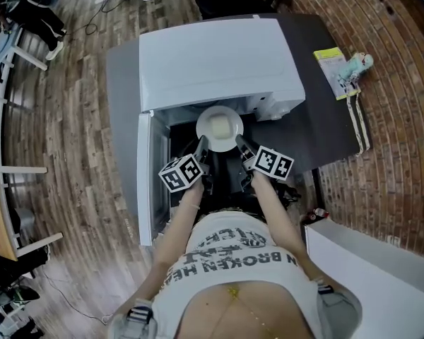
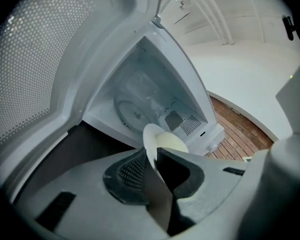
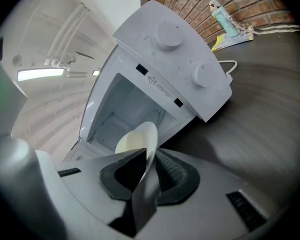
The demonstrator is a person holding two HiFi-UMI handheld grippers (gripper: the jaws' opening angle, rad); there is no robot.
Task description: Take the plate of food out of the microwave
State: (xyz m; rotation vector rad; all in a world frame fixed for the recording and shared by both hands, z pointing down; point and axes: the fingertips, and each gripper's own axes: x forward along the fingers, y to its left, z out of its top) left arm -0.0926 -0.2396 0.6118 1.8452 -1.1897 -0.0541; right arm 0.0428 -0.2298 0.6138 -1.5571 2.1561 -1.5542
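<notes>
Seen from the head view, the plate of food [image 1: 219,127] hangs at the mouth of the open microwave [image 1: 219,62], dead ahead of you, your left gripper [image 1: 200,147] and right gripper [image 1: 242,145] equally near on either side. In the left gripper view, narrowly parted jaws pinch the plate's rim; the right gripper view shows the same grip on the opposite edge.

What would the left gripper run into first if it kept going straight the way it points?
Gripping the plate, the left gripper aims into the open microwave; likely the turntable first, though depth is unclear.
</notes>
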